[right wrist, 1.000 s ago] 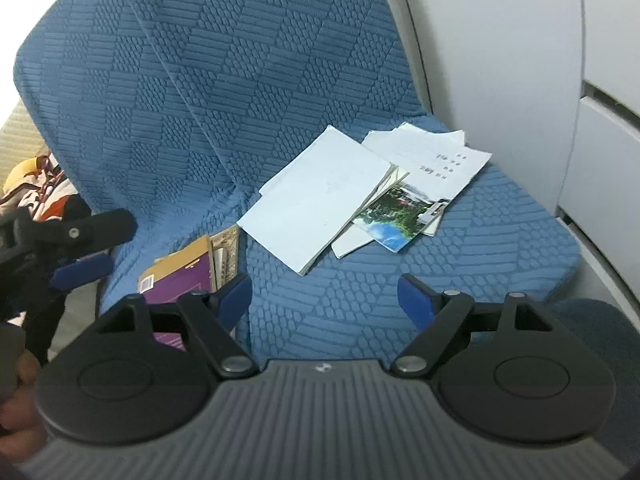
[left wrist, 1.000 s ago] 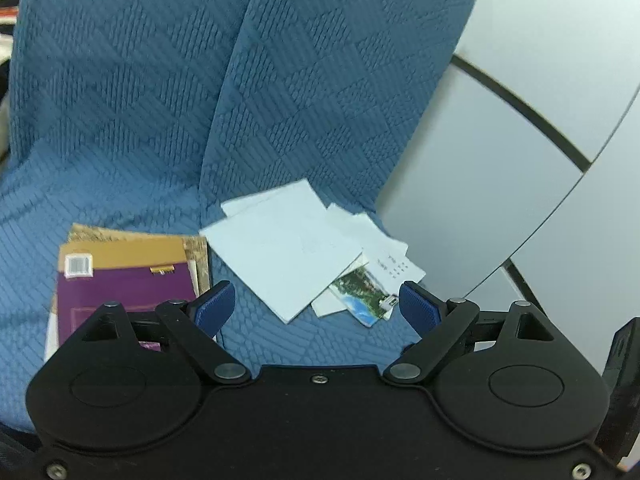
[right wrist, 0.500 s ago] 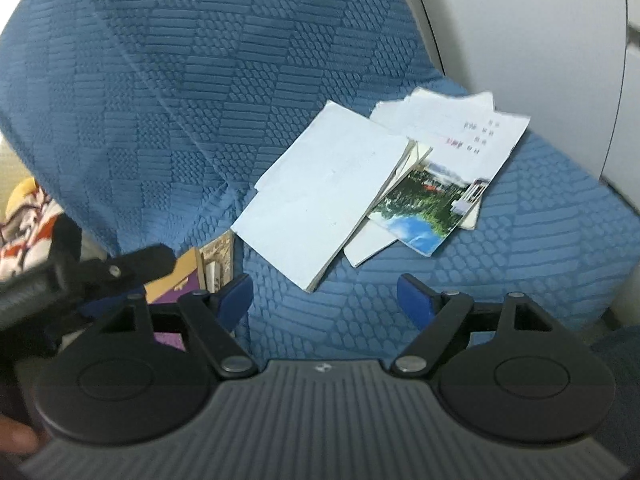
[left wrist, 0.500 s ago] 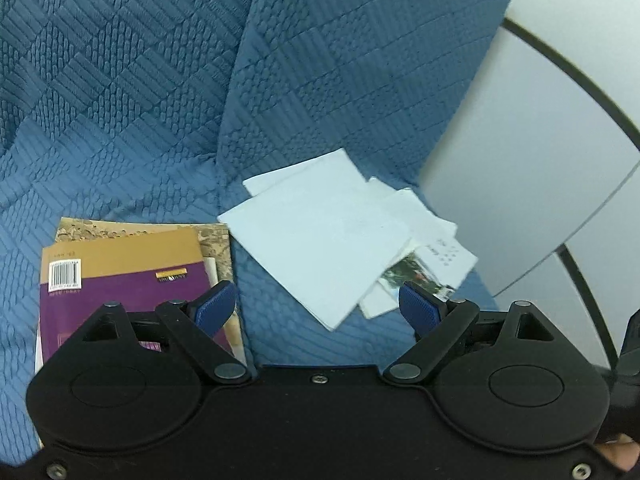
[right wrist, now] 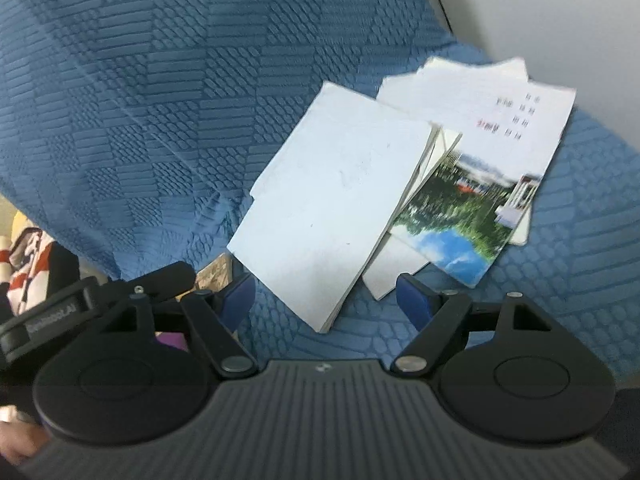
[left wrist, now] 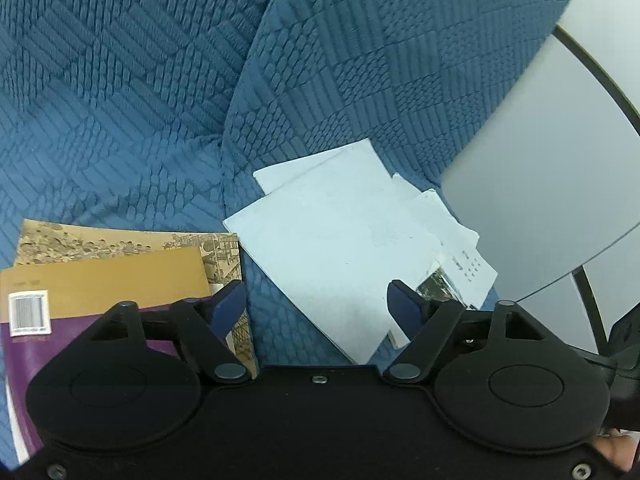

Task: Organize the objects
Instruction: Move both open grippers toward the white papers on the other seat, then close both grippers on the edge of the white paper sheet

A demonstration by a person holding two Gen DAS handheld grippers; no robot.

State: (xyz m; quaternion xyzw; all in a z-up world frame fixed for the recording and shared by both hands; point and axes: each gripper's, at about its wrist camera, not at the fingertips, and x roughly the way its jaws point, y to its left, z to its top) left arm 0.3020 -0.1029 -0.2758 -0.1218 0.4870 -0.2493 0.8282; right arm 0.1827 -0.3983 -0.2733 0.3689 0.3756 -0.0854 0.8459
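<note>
A white booklet (left wrist: 332,236) (right wrist: 332,200) lies on a blue quilted seat, on top of a landscape-photo booklet (right wrist: 460,224) and loose printed sheets (right wrist: 500,120) (left wrist: 460,240). To its left lies a purple and tan book (left wrist: 104,284) over a brown illustrated one (left wrist: 120,240). My left gripper (left wrist: 318,304) hovers over the white booklet's near corner; its jaws are closing and nothing is pressed between them. My right gripper (right wrist: 326,300) stands open just above the same booklet's near edge, holding nothing.
The blue seat cover (left wrist: 160,80) (right wrist: 160,80) rises as a backrest behind the papers. A pale grey wall panel (left wrist: 540,180) with dark seams bounds the right side. The left gripper's body (right wrist: 100,300) shows at the right view's left edge, beside striped cloth (right wrist: 28,260).
Both grippers have come down and closer to the paper pile, which now looks larger. The left gripper's blue pads stand nearer each other than before.
</note>
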